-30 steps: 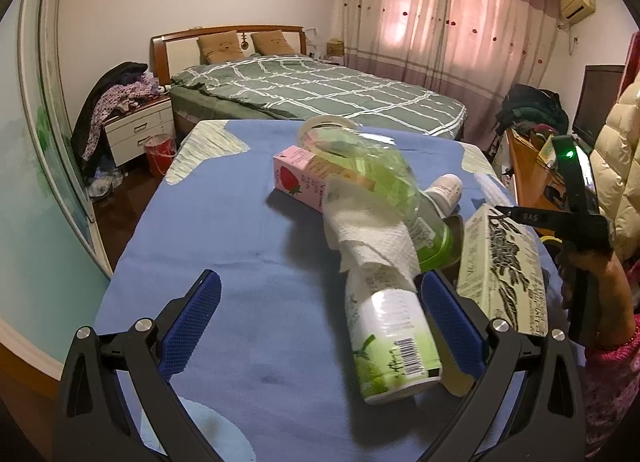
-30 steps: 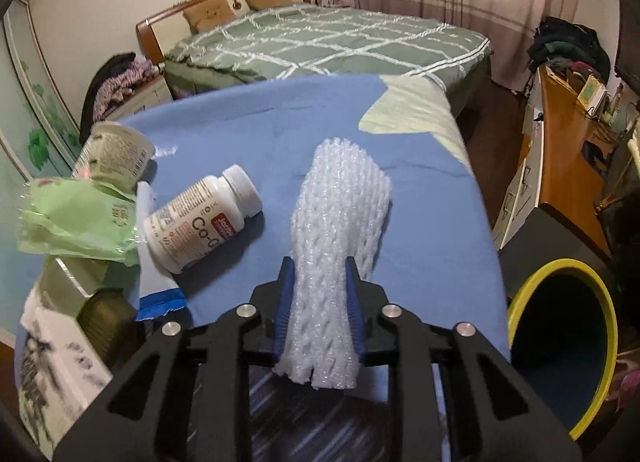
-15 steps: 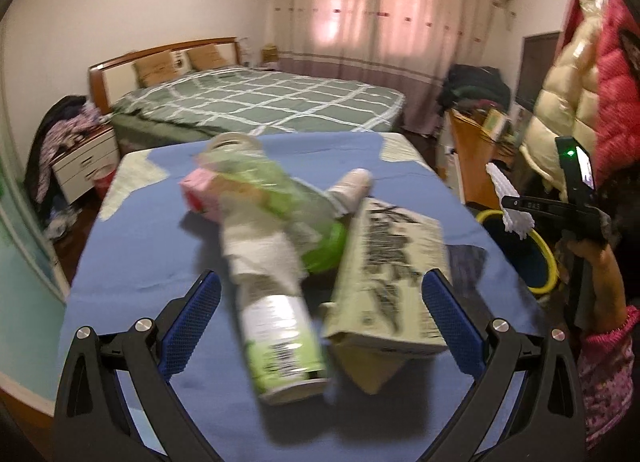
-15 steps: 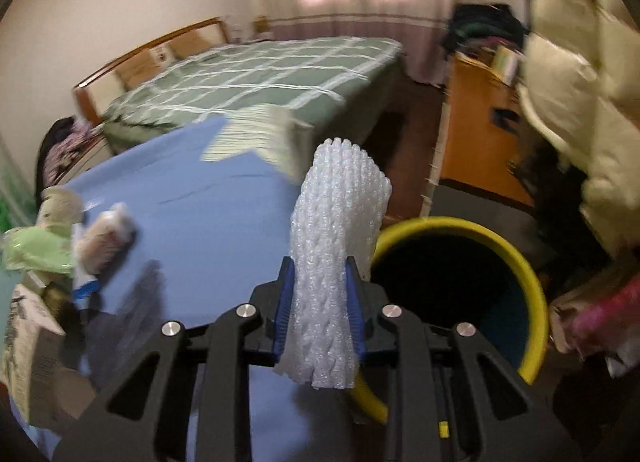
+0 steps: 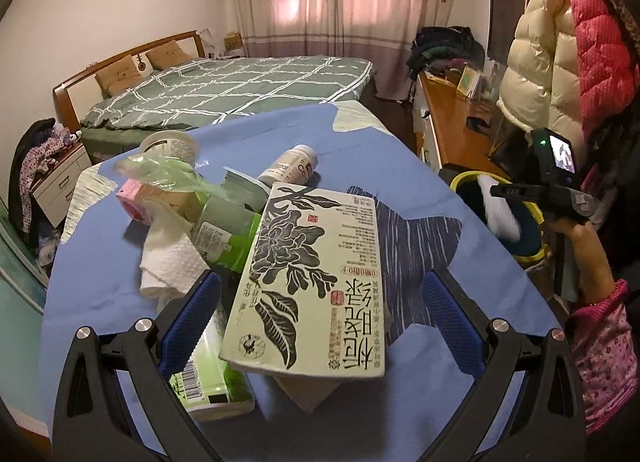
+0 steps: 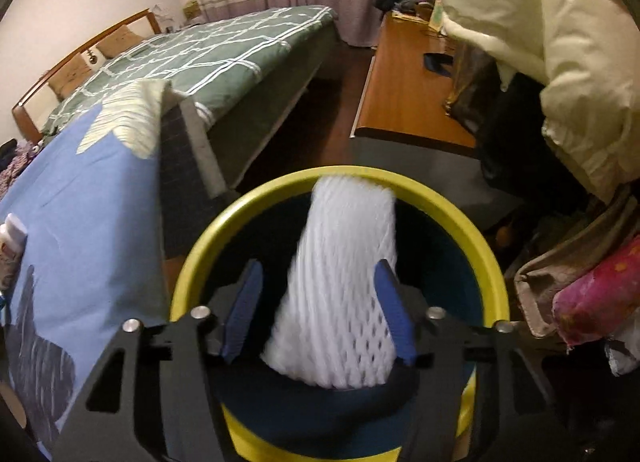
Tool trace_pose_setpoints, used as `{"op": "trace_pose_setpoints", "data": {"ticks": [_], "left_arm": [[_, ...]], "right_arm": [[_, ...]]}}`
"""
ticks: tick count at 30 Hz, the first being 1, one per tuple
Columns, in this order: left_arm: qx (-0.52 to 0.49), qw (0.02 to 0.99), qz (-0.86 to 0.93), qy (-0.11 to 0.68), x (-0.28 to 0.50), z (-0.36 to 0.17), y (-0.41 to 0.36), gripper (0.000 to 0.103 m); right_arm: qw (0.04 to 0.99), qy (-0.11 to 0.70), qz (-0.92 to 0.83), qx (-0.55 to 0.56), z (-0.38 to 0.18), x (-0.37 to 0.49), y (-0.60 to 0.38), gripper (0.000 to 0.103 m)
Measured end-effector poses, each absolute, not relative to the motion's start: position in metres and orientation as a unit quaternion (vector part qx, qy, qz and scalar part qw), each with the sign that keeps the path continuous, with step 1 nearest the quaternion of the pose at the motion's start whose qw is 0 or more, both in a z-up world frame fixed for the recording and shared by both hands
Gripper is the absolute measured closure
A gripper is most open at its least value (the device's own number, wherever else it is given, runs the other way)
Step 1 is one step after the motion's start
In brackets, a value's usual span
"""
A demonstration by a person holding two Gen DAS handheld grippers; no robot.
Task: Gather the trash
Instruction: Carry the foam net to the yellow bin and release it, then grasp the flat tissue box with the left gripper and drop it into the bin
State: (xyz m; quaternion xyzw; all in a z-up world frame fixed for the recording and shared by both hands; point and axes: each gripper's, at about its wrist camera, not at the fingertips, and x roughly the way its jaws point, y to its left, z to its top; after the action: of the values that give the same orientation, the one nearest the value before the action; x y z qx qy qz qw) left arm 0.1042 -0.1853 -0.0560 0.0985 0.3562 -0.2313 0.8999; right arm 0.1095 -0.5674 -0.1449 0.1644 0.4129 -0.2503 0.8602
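1. The view from my right claw [image 6: 320, 314] has changed most: a second ago the blue-covered surface [image 6: 80, 201] filled its frame, and now that surface sits only along the left edge while the yellow-rimmed bin [image 6: 452, 213] fills the lower centre.
2. The white foam net [image 6: 340, 282] was pinched tight between my right pads; now it hangs blurred in the middle of the frame, over the bin's dark mouth, its tip near the far rim.
3. My right claw's jaws have just been opening: the blue pads stand clear of the net on both sides, so it is released, though the net is between them yet.
4. I judge this piece as good as binned; it should fall inside, since the mouth lies under all of it.
5. My left claw [image 5: 320, 314] has swung too: it gapes wide and empty at the bottom of its frame, and now the flower-printed box [image 5: 316, 278] lies between its pads instead of the green-labelled bottle [image 5: 212, 378], which sits under the left pad.
6. The rest of the trash is on the surface at centre left: crumpled tissue [image 5: 168, 262], pink carton [image 5: 136, 201], paper cup [image 5: 170, 145], white pill bottle [image 5: 288, 165].
7. I reckon the box goes next.
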Motion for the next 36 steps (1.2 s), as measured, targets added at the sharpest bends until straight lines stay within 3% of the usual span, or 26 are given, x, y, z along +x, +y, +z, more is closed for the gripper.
{"op": "trace_pose_setpoints", "data": {"ticks": [3, 17, 23, 36], "left_arm": [[0.106, 0.9, -0.223, 0.359, 0.11, -0.058, -0.187, 0.004], [0.137, 0.89, -0.212, 0.379, 0.131, -0.073, -0.2, 0.004], [0.126, 0.882, -0.22, 0.398, 0.14, -0.078, -0.198, 0.029], [0.131, 0.884, -0.26, 0.365, 0.125, -0.052, -0.219, 0.03]], "right_arm": [[0.865, 0.4, -0.251, 0.169, -0.142, 0.102, -0.565, 0.036], [0.876, 0.387, -0.228, 0.173, -0.133, 0.09, -0.551, 0.035], [0.884, 0.373, -0.221, 0.177, -0.124, 0.078, -0.546, 0.035], [0.899, 0.33, -0.224, 0.181, -0.097, 0.027, -0.537, 0.035]]}}
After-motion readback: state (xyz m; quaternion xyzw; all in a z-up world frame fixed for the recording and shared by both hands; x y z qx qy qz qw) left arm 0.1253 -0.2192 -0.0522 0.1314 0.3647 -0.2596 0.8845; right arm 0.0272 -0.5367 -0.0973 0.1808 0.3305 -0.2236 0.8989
